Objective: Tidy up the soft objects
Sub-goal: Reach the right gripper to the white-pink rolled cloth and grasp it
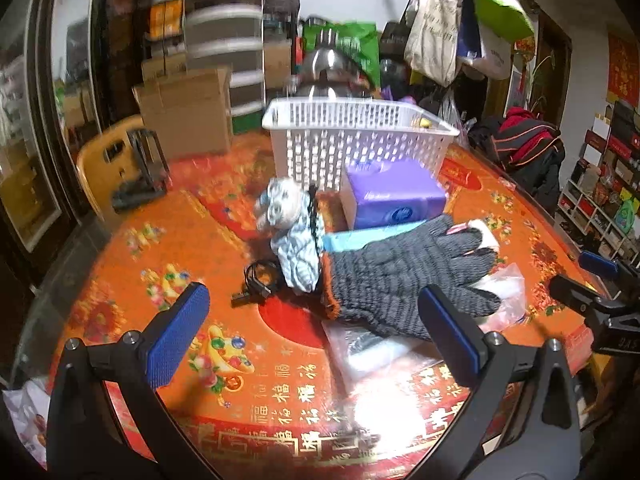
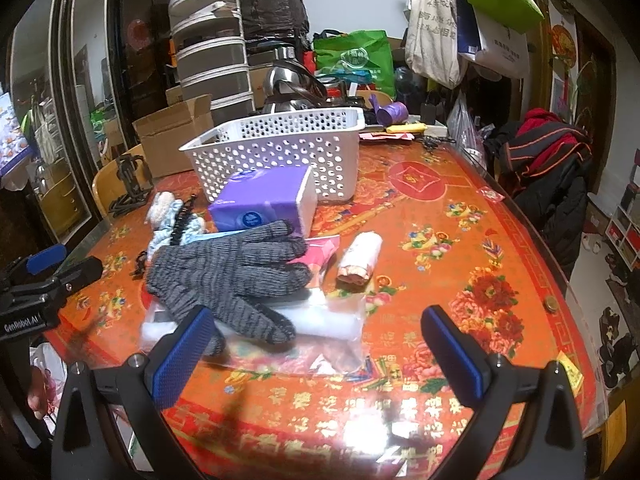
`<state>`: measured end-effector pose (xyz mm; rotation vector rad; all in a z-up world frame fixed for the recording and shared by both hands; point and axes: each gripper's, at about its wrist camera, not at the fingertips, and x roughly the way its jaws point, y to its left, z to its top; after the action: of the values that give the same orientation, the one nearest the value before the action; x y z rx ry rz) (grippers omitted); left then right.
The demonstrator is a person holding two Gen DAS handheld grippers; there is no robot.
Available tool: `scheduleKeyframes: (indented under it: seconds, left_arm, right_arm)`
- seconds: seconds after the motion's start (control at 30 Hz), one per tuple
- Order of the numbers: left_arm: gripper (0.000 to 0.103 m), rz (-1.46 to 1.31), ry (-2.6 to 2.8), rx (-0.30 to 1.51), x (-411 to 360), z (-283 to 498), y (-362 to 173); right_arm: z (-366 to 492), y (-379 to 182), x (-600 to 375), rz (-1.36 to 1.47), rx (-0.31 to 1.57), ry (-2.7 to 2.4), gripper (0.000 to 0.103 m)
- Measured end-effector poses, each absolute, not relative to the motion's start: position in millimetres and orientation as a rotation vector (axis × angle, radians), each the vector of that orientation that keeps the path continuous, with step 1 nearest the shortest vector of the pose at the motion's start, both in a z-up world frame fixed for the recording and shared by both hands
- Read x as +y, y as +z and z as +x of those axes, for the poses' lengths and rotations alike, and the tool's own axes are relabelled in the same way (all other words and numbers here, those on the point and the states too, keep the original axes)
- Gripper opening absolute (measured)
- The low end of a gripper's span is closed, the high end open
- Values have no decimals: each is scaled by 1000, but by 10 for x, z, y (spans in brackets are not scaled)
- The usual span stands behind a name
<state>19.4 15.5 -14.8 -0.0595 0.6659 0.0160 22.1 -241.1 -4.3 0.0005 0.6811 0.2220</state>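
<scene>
A grey knitted glove (image 1: 400,276) (image 2: 232,276) lies flat on the red table, partly over a clear plastic bag (image 2: 320,320). My left gripper (image 1: 316,336) is open just short of the glove's cuff, holding nothing. My right gripper (image 2: 318,360) is open too, its left pad (image 2: 180,356) close to the glove's near fingers. A light blue patterned sock (image 1: 296,240) with a black hair clip lies left of the glove. Behind them stand a purple tissue pack (image 2: 264,204) and a white perforated basket (image 1: 352,136) (image 2: 280,148).
A rolled white bundle (image 2: 360,260) and a pink packet (image 2: 320,252) lie right of the glove. A black cable (image 1: 260,280) sits beside the sock. Cardboard boxes (image 1: 188,112), a metal kettle and bags crowd the far side. A chair with clothes (image 2: 548,160) stands on the right.
</scene>
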Motion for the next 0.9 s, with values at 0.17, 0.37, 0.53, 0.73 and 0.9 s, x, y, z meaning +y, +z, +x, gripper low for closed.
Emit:
scheduleKeyframes:
  seconds: [0.17, 0.37, 0.53, 0.73, 0.9]
  left_arm:
    - [103, -131, 26, 750, 474, 457, -442]
    - [103, -150, 61, 793, 760, 675, -715]
    - [87, -109, 78, 834, 807, 835, -870]
    - [75, -157, 61, 862, 1002, 1001, -962]
    - [61, -171, 41, 873, 1065, 1147, -973]
  right_arm:
    - [488, -216, -2499, 9, 717, 208, 103]
    - [782, -406, -2611, 22, 777, 205, 92]
    - [921, -467, -2673, 44, 785, 223, 84]
    - [1161, -568, -2675, 56, 837, 249, 67]
    - [1312, -636, -2616, 53, 863, 255, 62]
